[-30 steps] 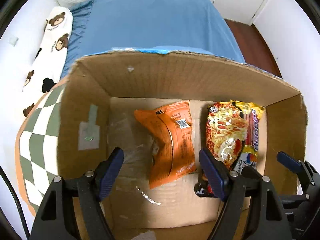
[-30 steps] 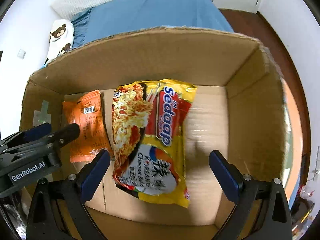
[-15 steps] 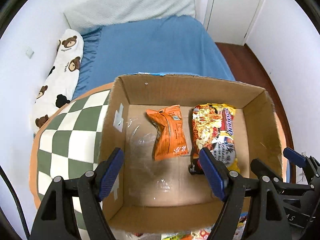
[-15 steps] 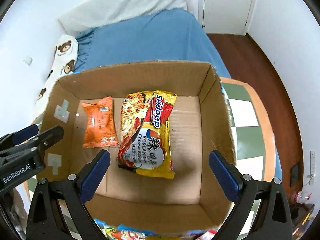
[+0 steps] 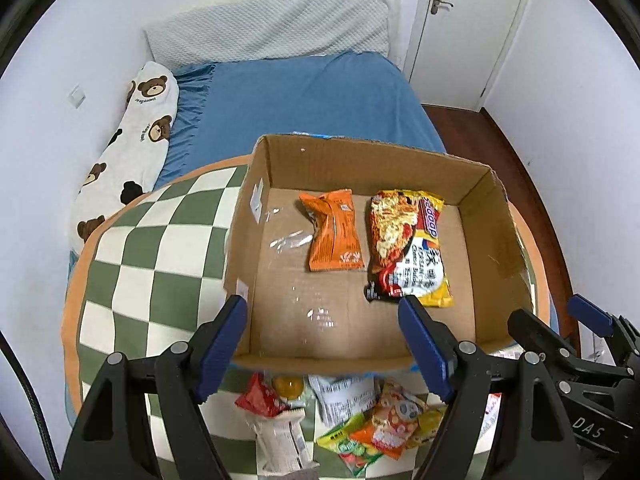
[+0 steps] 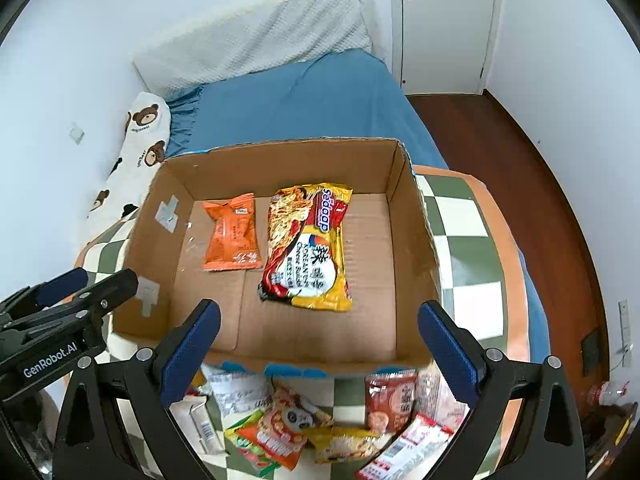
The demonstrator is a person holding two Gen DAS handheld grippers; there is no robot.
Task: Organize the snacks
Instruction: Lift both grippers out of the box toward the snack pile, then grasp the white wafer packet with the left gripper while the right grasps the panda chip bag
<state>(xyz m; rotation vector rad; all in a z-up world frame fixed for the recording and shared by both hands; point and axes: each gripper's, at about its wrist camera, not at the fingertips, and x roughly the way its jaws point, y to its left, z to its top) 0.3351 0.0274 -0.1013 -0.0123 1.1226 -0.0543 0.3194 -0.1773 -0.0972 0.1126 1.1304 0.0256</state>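
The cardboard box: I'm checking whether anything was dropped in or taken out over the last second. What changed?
Both grippers drew back and up from the cardboard box; loose snack packets in front of it came into view. The left gripper and right gripper remain open and empty. The orange packet and noodle packet lie as before.
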